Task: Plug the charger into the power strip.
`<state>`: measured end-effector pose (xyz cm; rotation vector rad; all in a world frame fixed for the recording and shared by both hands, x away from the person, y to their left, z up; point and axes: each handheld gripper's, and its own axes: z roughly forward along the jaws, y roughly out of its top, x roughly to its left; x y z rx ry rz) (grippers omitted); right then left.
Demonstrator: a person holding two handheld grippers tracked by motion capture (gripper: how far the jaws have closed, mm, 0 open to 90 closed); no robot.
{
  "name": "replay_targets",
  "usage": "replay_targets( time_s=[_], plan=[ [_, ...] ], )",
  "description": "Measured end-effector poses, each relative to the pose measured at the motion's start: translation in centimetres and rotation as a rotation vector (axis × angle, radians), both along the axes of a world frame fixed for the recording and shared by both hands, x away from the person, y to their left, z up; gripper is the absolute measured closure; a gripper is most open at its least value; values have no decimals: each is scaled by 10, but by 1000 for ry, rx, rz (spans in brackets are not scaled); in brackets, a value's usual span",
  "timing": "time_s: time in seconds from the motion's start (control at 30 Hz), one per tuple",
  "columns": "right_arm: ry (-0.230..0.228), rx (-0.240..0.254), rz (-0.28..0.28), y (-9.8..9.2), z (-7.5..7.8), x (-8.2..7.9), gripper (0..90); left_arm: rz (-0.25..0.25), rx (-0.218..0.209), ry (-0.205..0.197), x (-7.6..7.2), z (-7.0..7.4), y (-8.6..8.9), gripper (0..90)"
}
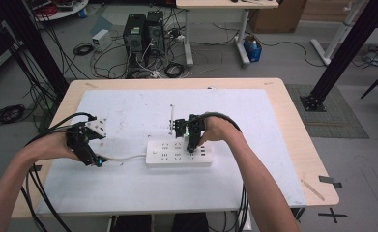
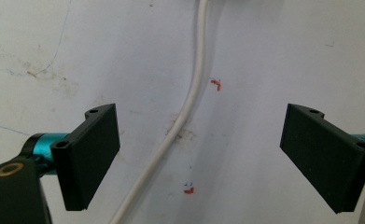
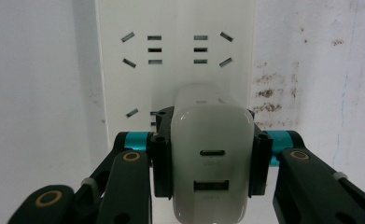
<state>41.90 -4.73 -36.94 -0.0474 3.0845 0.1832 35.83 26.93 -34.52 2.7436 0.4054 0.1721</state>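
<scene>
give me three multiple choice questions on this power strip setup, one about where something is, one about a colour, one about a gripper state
1. Where does the white cord run in the left gripper view?
A. Between the two open jaws, on the mat
B. Wrapped around one jaw
C. On top of the charger

2. What colour is the charger in the right gripper?
A. Black
B. White
C. Red

3. How is the left gripper set?
A. Shut on the cord
B. Shut on nothing
C. Open, jaws wide apart

Answers:
1. A, the cord passes up the middle of the gap, touching neither jaw.
2. B, the block with two ports on its face is white, like the power strip beyond it.
3. C, the two black jaws stand far apart with only the cord and the mat between them.
</scene>
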Motion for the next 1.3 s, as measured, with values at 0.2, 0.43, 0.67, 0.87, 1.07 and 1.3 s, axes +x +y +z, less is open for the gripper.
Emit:
replay_targets(
  time_s=[0.2,0.43,0.67,0.87,1.07,1.3],
  plan=[
    [9,9,-2,-1,-1,1,624,2,3,-5,0,0,1,121],
    [24,0,-2,2,-2,4,626,-3,8,-4,1,-2,-2,121],
    [51,17,-13,0,-4,7,625,-8,6,-10,1,0,-4,121],
    [-39,14,13,1,-6,-6,627,-12,8,-15,-2,0,-4,121],
    [4,32,-9,1,-7,1,627,-7,4,-20,-1,1,-3,121],
    [22,78,-25,-5,-12,2,628,-3,5,-20,-6,2,-1,121]
  ],
)
